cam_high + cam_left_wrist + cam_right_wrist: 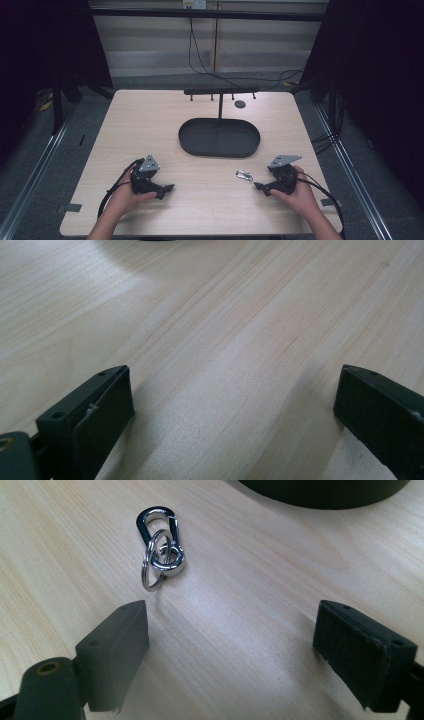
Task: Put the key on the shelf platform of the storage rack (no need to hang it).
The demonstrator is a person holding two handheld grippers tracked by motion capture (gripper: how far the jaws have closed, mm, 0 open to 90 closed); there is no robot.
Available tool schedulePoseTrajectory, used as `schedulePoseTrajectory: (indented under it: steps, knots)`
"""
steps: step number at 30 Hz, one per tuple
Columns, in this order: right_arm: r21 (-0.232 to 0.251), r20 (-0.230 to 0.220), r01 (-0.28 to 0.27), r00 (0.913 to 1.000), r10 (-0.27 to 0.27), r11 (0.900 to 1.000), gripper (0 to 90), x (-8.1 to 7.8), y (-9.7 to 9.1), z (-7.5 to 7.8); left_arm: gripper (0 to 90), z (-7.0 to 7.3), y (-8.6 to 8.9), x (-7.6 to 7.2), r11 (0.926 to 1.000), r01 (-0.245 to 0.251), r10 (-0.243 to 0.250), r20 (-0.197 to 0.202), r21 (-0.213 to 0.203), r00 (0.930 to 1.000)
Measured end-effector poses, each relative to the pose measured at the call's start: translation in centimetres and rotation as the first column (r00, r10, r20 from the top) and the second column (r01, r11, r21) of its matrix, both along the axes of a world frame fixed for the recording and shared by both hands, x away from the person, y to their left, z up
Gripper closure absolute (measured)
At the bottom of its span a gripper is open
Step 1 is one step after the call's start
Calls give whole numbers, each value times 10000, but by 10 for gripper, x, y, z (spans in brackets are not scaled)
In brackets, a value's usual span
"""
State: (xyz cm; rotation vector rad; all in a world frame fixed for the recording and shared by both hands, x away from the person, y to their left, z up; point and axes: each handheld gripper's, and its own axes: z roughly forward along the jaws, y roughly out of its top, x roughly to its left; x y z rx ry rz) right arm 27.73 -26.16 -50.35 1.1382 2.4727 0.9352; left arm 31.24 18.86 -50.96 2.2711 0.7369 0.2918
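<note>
A small silver carabiner with a key ring lies flat on the wooden table, just in front of a black oval tray. In the right gripper view the carabiner lies a short way ahead of the jaws, toward the left one. My right gripper rests on the table to the right of the carabiner, jaws wide apart and empty. My left gripper sits at the front left, held by a hand, also open with only bare wood between its jaws.
A black stand with a crossbar and small hooks rises behind the tray. A small dark disc lies on the table near it. Cables run across the floor behind the table. Metal rails flank both sides.
</note>
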Motion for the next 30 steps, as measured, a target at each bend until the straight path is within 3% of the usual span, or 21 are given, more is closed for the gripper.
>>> schedulePoseTrajectory:
  steps: [7,14,19,25,30]
  knots:
    - [-28,-109,-41,9999,40,10000,144,0,0,1,19,0,0,0,10000,21,-21,-60,-48,10000]
    - [-475,-615,-307,9977,277,9984,172,-1,-1,7,19,0,0,0,10000,24,-25,-59,-45,10000]
    - [-1014,-1624,-588,9858,418,9931,253,2,6,17,19,0,0,0,10000,23,-23,-59,-42,10000]
    - [-1525,-2368,-1111,9688,728,9820,307,1,16,25,15,-1,-1,0,10000,40,-40,-54,-71,10000]
    - [-1682,-2425,-1284,9664,853,9774,319,3,23,31,14,0,-1,1,10000,49,-49,-59,-48,10000]
